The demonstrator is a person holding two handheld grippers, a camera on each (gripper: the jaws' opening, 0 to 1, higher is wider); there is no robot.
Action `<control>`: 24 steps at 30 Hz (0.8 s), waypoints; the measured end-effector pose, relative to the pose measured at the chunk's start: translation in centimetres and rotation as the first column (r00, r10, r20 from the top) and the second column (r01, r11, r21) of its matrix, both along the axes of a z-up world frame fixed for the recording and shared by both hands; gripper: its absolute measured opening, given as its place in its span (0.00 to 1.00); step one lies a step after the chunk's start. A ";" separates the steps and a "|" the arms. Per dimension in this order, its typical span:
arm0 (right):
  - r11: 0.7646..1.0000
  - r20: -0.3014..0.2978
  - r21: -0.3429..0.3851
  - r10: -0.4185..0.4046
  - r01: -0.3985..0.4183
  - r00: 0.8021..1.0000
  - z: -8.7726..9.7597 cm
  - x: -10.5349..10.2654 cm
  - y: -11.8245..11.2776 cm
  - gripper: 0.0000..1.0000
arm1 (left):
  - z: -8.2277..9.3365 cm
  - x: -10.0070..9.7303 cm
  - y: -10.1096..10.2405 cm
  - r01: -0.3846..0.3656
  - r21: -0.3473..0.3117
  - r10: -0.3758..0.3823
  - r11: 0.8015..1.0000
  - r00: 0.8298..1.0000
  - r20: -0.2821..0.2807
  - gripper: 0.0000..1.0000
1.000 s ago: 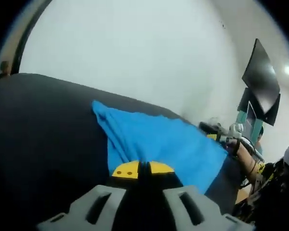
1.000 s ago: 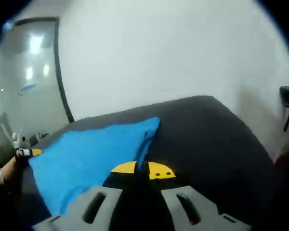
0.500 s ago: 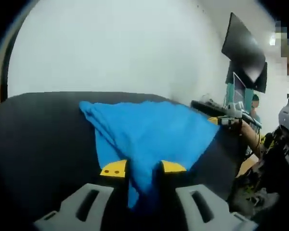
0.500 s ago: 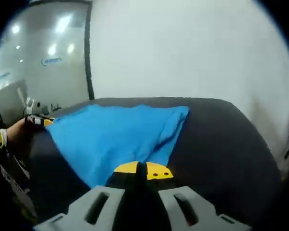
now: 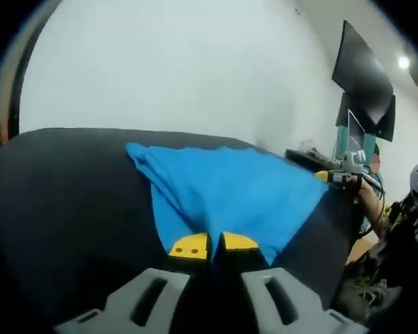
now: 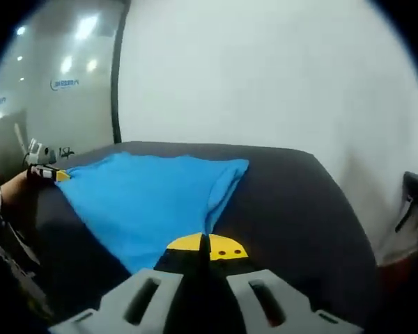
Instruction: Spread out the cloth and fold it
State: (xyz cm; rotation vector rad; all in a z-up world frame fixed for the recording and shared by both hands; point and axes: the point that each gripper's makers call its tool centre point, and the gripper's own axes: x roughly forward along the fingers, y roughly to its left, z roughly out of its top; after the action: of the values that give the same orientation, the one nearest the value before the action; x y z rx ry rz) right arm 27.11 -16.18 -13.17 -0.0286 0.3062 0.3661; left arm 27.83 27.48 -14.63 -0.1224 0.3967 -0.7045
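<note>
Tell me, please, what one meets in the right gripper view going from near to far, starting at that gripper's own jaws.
Right gripper, its jaws closed on the near edge of the cloth → blue cloth → dark table → white wall.

1. A bright blue cloth (image 5: 230, 198) lies spread over a dark grey table (image 5: 63, 202), reaching toward the table's far edge.
2. The cloth is not flat: soft folds and a bunched ridge run along one side (image 6: 223, 188).
3. In both views its near edge meets the yellow jaw tips, and one corner stretches to the table's side edge.
</note>
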 end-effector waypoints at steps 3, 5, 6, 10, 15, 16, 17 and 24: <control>0.992 0.019 -0.125 0.031 -0.028 0.999 0.6 -1.4 0.9 0.01 | 0.0 -0.1 -0.1 0.004 -0.021 -0.004 1.000 1.000 -0.003 0.05; 0.988 0.101 -0.158 0.019 -0.003 0.995 2.3 -2.4 1.3 0.06 | 0.0 -0.2 -0.2 0.005 -0.025 -0.005 1.000 1.000 0.006 0.05; 0.990 0.109 -0.141 0.040 -0.024 0.993 2.6 -3.5 1.9 0.06 | 0.0 -0.2 -0.2 0.006 -0.024 -0.005 1.000 1.000 0.009 0.06; 0.996 -0.014 -0.033 0.078 -0.079 0.997 -0.2 -4.9 2.5 0.06 | 0.0 -0.1 -0.3 0.006 -0.010 -0.006 1.000 0.999 0.033 0.07; 1.000 -0.018 -0.031 -0.007 0.007 1.000 -1.4 -4.0 1.6 0.06 | 0.0 -0.1 -0.4 -0.004 0.005 0.004 1.000 0.999 0.049 0.06; 0.999 -0.019 -0.037 -0.012 0.011 1.000 -1.3 -4.1 1.5 0.04 | 0.0 -0.1 -0.4 -0.002 0.021 0.001 1.000 0.998 0.063 0.05; 0.999 -0.018 -0.047 -0.015 0.014 1.000 -1.1 -4.2 1.4 0.02 | 0.0 -0.2 -0.4 -0.006 0.024 0.004 1.000 0.998 0.065 0.04; 0.966 0.026 -0.253 -0.047 0.052 0.999 0.1 -5.3 0.1 0.00 | 0.0 0.0 -0.2 -0.011 0.004 0.010 1.000 0.999 0.040 0.01</control>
State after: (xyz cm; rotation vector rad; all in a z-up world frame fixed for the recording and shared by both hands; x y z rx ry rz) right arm 21.80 -16.09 -13.05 -0.2752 0.3323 0.2749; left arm 27.79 27.32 -14.59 -0.1067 0.3592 -0.6949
